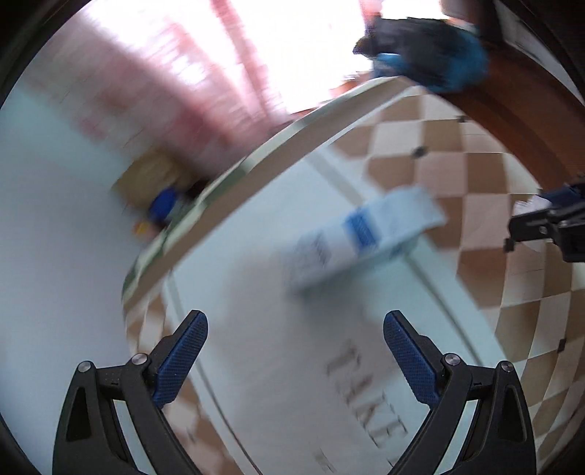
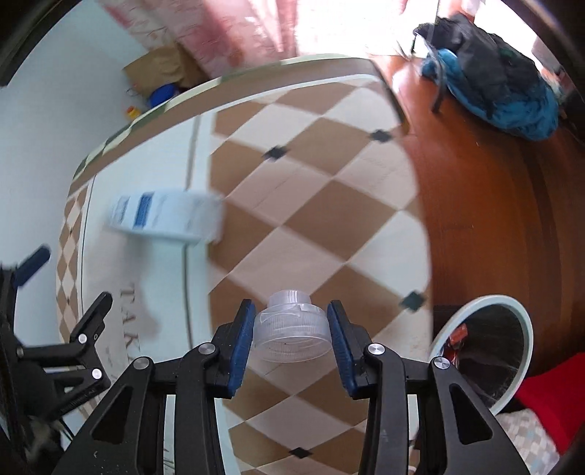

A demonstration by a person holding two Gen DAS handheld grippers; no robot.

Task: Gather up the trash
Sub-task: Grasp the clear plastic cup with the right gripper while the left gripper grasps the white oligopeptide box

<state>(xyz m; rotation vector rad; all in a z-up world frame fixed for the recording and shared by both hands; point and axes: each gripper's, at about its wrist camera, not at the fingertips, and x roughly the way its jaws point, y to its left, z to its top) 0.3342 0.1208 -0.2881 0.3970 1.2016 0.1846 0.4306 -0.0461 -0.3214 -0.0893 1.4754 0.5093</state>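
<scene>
My right gripper [image 2: 291, 338] is shut on a clear plastic cap-like container [image 2: 291, 332] and holds it above the checkered table [image 2: 329, 219]. A white and blue carton [image 1: 365, 237] lies on the white centre strip of the table; it also shows in the right wrist view [image 2: 166, 215], far left of the right gripper. My left gripper [image 1: 295, 350] is open and empty, a short way in front of the carton. It also shows at the left edge of the right wrist view [image 2: 55, 277]. A round bin [image 2: 486, 343] with a white rim stands on the floor at the lower right, with some trash inside.
A dark and blue backpack [image 2: 501, 80] lies on the wooden floor beyond the table. A brown paper bag [image 2: 161, 69] and a blue object [image 2: 162, 94] sit by the wall at the far left. Pink curtains [image 2: 234, 33] hang behind. A red item [image 2: 548, 383] is at the lower right.
</scene>
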